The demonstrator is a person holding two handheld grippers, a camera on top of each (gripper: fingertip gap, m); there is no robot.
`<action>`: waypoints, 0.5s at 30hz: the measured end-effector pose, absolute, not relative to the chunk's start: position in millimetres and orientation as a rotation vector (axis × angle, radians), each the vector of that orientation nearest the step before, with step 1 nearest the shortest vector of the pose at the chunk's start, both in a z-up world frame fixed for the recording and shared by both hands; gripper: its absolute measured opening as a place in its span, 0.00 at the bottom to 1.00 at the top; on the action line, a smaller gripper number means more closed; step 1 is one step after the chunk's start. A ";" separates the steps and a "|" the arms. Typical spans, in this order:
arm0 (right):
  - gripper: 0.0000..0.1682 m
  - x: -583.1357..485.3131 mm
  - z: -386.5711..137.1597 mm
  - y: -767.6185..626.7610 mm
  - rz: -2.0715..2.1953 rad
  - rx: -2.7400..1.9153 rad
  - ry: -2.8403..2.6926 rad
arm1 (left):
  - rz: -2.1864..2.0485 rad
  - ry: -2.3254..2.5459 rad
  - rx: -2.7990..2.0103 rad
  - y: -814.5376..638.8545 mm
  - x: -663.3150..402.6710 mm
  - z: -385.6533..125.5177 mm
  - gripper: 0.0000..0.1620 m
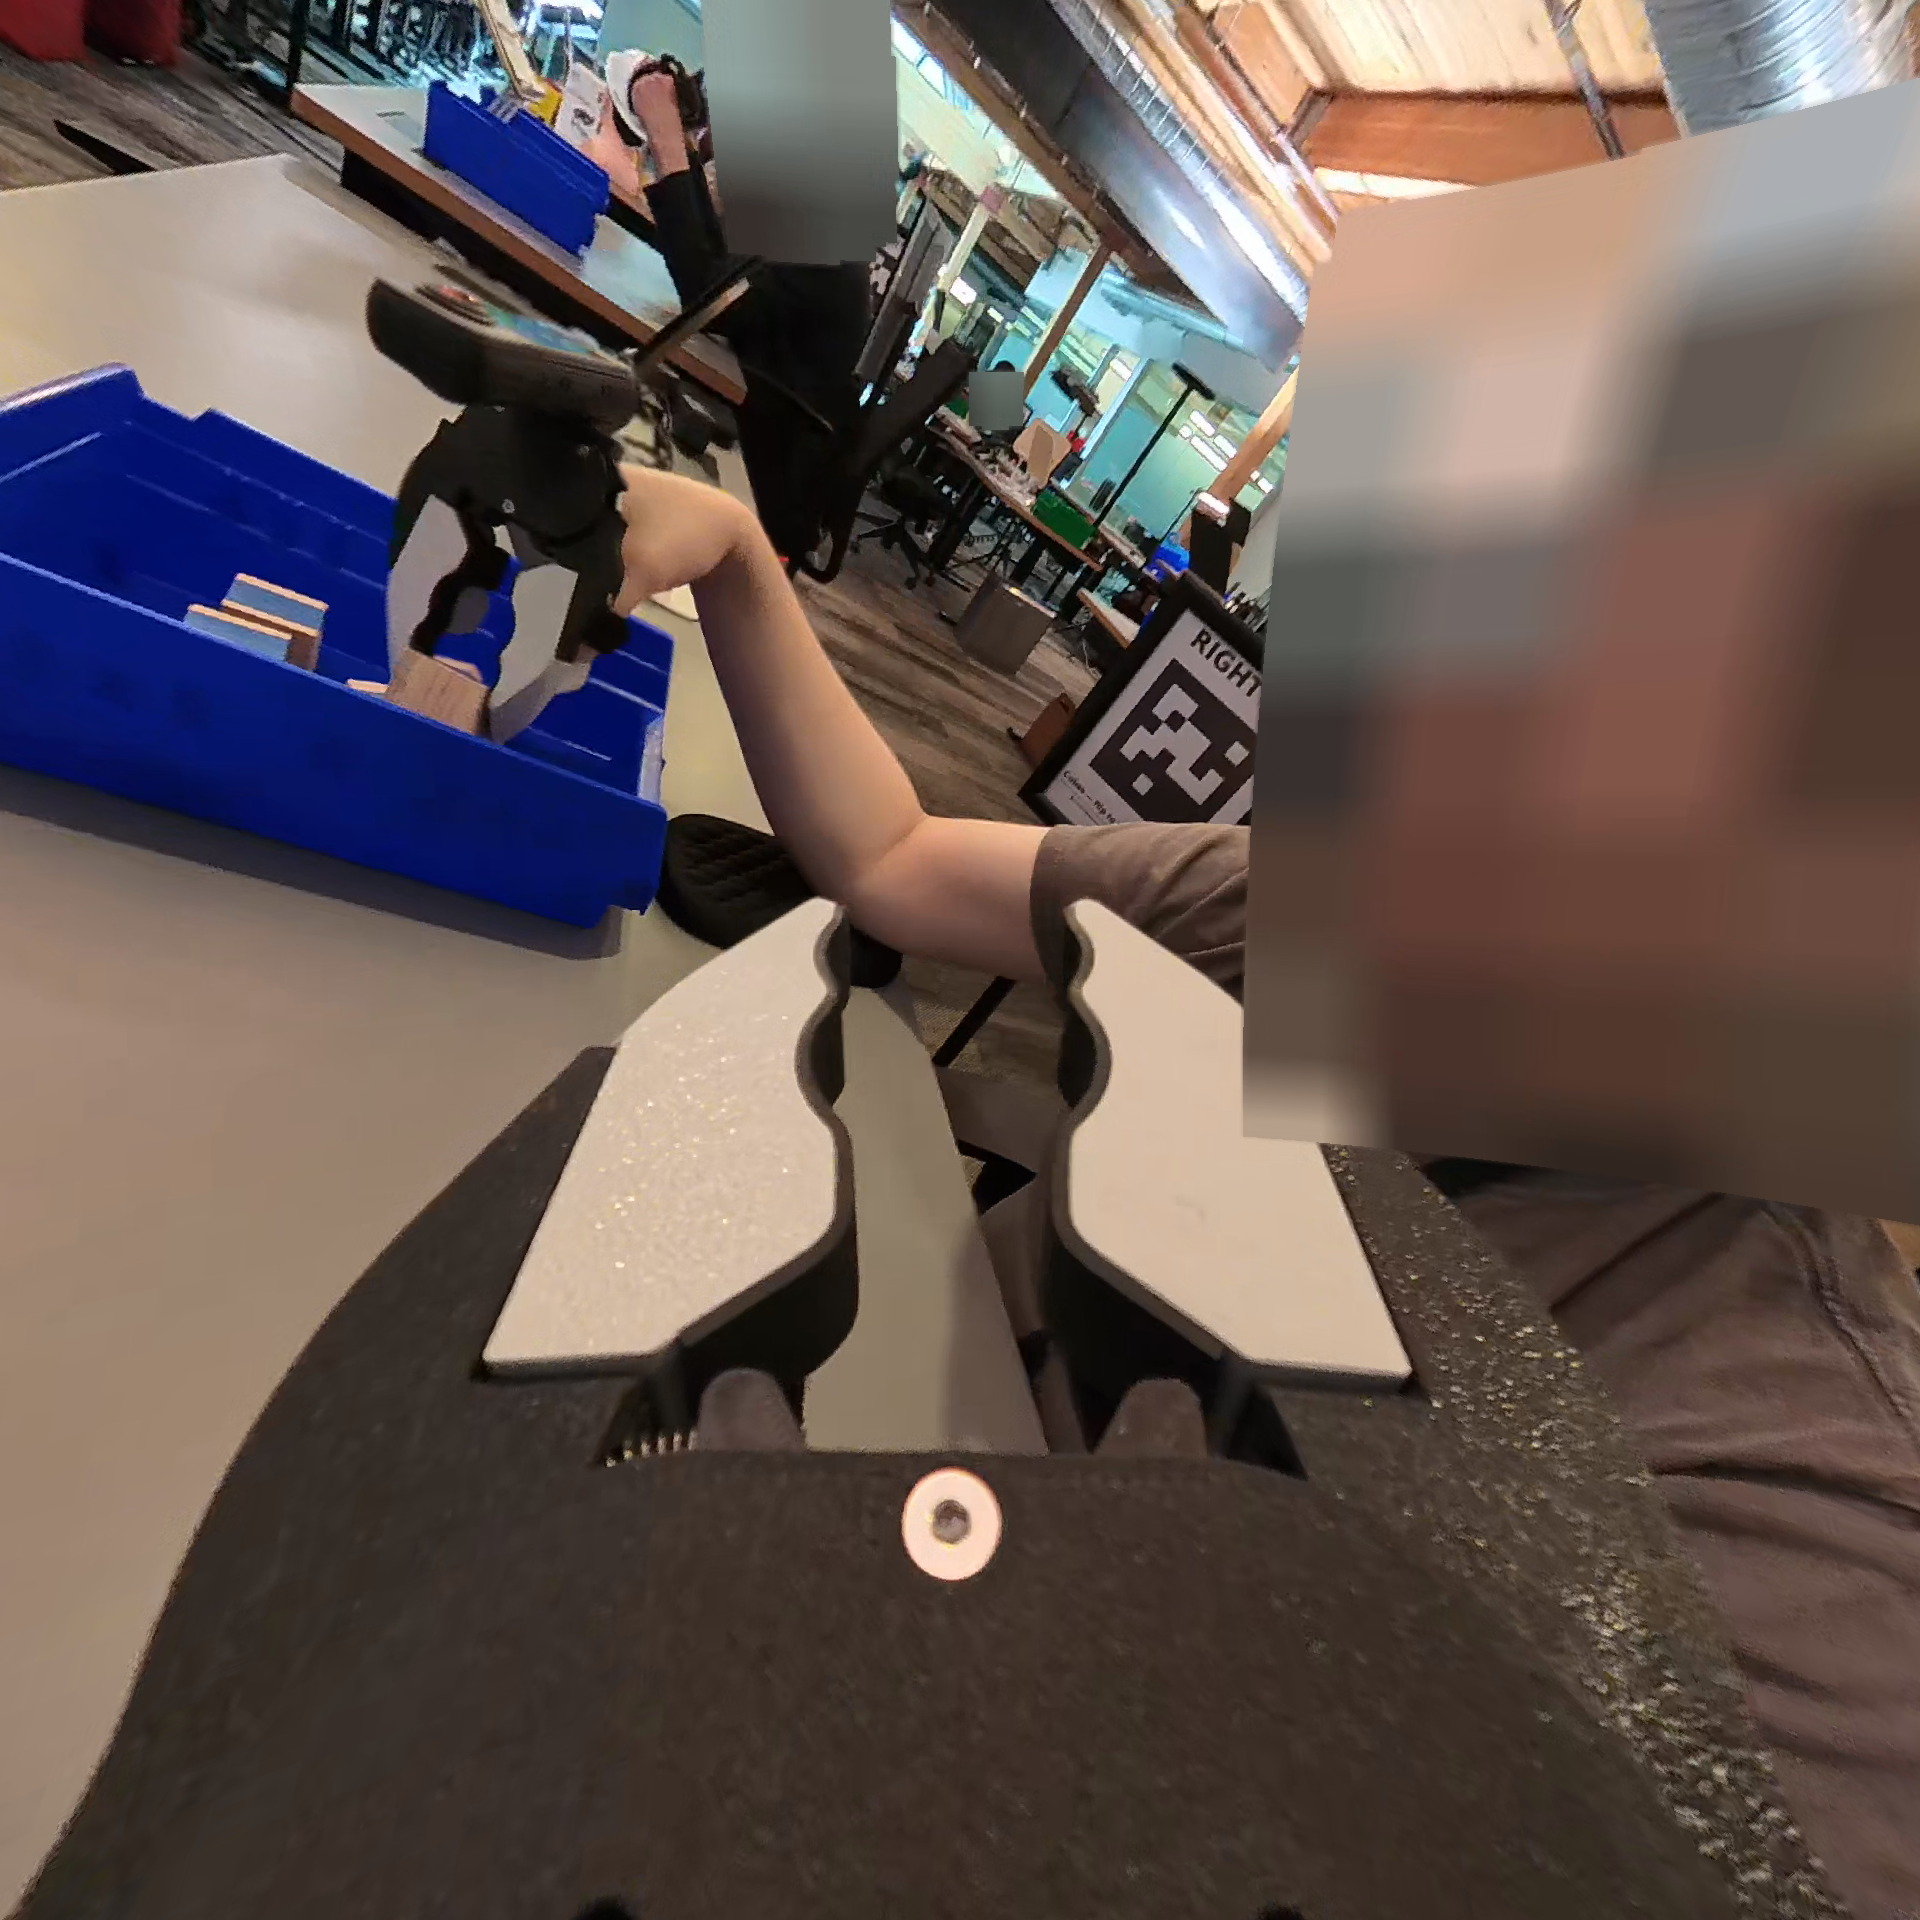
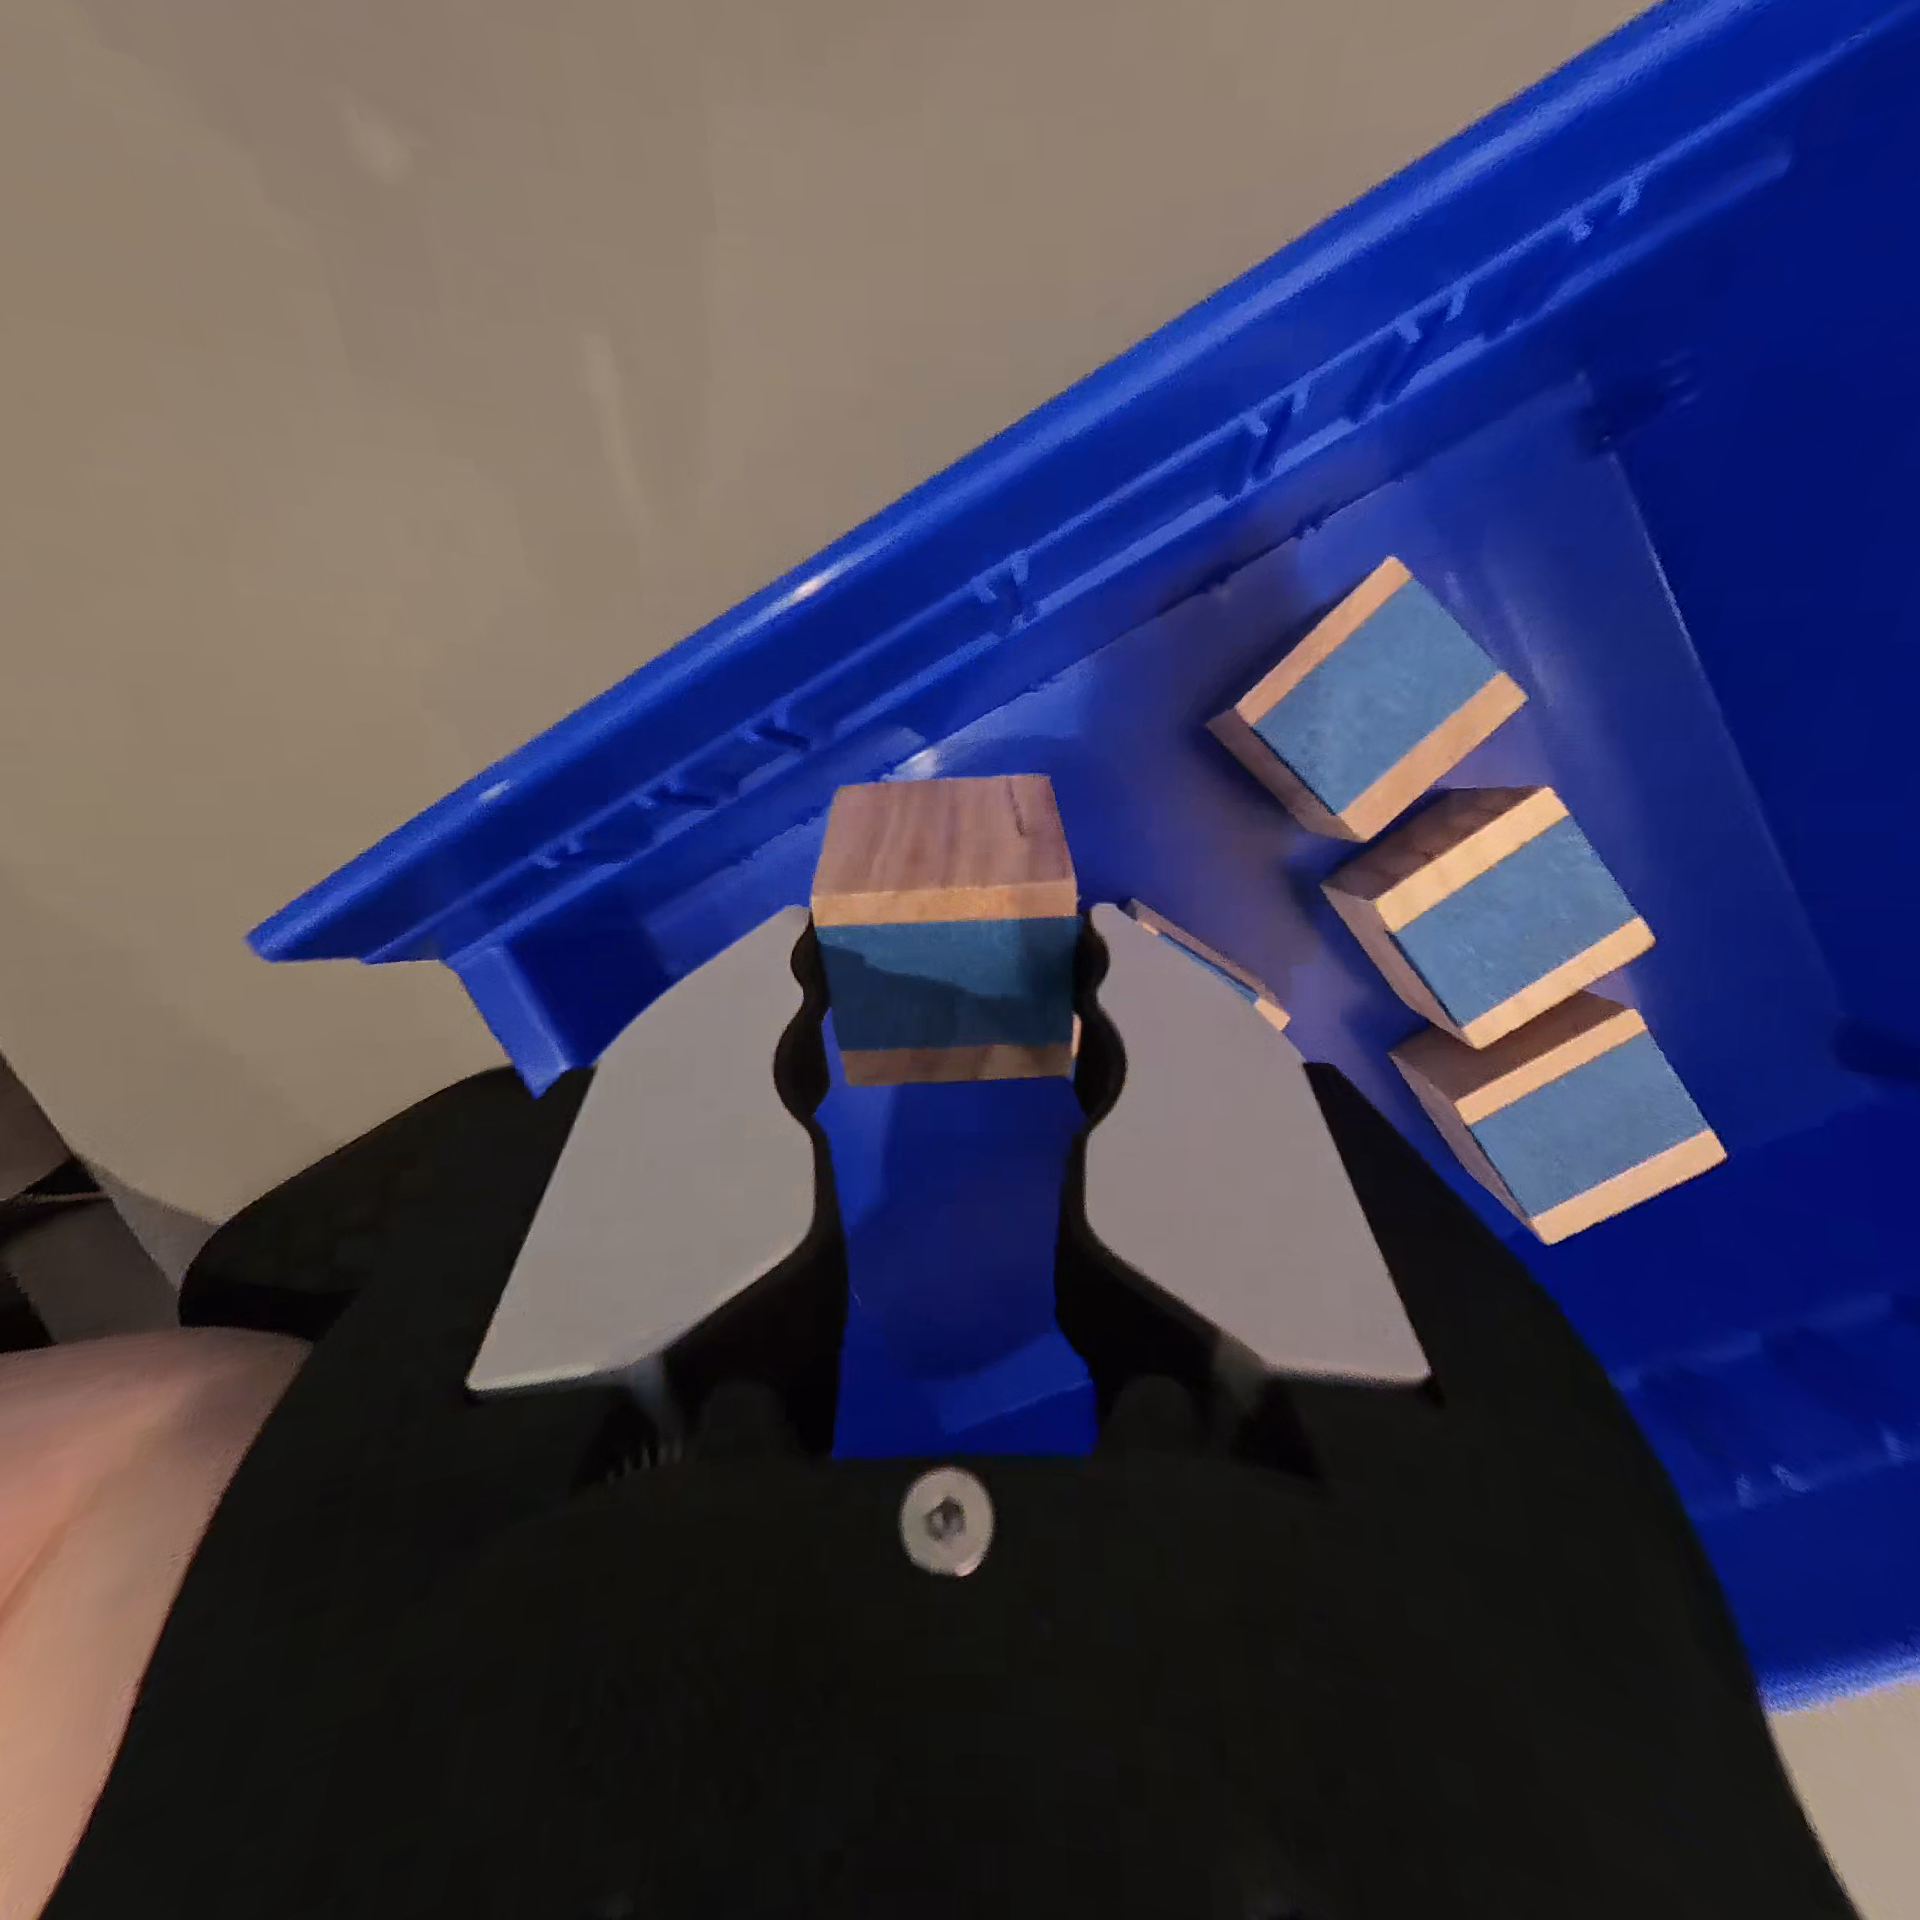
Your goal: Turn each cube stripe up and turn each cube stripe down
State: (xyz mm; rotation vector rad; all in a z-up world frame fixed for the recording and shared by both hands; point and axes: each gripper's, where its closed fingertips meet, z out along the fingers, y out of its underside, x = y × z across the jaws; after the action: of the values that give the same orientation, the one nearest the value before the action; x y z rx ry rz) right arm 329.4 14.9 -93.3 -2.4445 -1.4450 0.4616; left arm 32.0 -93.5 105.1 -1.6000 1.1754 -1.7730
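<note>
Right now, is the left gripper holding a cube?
No, the left gripper is open and empty above the table; the right gripper holds the cube.

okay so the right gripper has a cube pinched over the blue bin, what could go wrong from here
1. The right gripper holds the held cube only near its fingertips, so it might slip or twist as it is turned.
2. Three striped cubes lie close beside it, and a fourth cube sits partly hidden behind one finger; lowering could knock them.
3. The blue bin wall is near, and a finger might catch it.

The left gripper is open, away from the bin.
</note>
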 end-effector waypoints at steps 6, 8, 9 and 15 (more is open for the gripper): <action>0.28 326.2 -126.9 18.5 0.295 -2.562 -1.552 | -1.676 1.196 -1.612 -91.2 28.9 102.9 0.23; 0.28 327.9 -137.8 20.0 0.252 -2.612 -1.562 | -1.663 1.183 -1.596 -90.5 24.5 107.1 0.23; 0.28 328.5 -142.0 21.5 0.233 -2.624 -1.565 | -1.671 1.176 -1.582 -91.1 22.0 110.5 0.23; 0.29 328.3 -144.9 28.1 0.212 -2.650 -1.505 | -1.690 1.167 -1.501 -97.0 10.3 126.2 0.22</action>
State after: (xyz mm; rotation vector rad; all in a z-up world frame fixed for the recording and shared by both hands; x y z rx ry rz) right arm 328.3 28.1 -144.9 -2.6504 -1.5054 0.2123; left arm 10.3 -97.0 126.2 -1.5009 1.1666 -1.6902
